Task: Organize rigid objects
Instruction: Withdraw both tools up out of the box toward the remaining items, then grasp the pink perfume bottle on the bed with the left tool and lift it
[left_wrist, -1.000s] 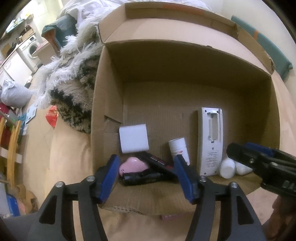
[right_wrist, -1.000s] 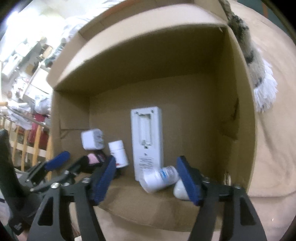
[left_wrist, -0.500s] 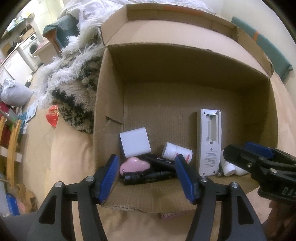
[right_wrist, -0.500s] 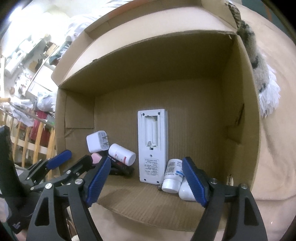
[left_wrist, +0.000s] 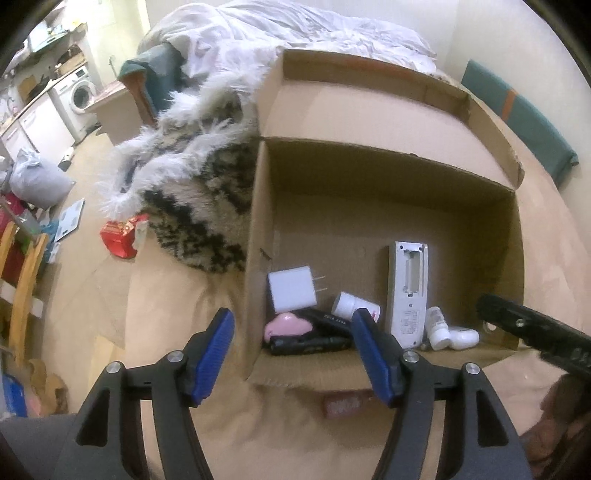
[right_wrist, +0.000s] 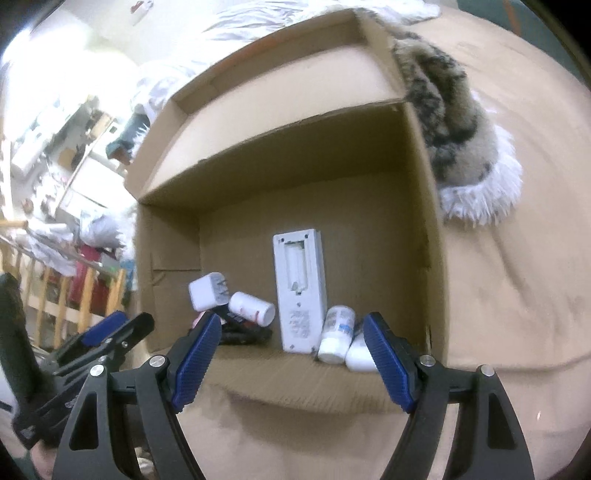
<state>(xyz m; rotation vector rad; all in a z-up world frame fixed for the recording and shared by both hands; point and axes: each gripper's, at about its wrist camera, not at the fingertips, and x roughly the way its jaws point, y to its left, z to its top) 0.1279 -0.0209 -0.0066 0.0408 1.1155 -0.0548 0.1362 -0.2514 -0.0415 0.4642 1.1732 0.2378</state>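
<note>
An open cardboard box (left_wrist: 258, 221) lies on a beige cover. Along its near side sit a white plug charger (left_wrist: 291, 293), a pink item (left_wrist: 286, 325), a black item (left_wrist: 310, 341), a white pill bottle (left_wrist: 349, 304) on its side, a white remote (left_wrist: 408, 291) with its battery bay open, and two small white bottles (left_wrist: 436, 328). My left gripper (left_wrist: 292, 317) hangs above the box's near left corner, its jaws opening with nothing held between them. My right gripper (right_wrist: 291, 321) hovers open over the near edge, before the remote (right_wrist: 301, 291) and a small bottle (right_wrist: 336, 332).
A black-and-white furry throw (left_wrist: 192, 206) presses against the box's left wall, with white bedding (left_wrist: 295, 26) behind it. A red packet (left_wrist: 120, 236) lies to the left. A wooden rail (left_wrist: 22, 280) and a washing machine (left_wrist: 81, 94) stand far left.
Both grippers have drawn back and up from the box. The pill bottle has tipped onto its side. The right jaws widened, and the small bottle that lay between them now stands by the remote.
</note>
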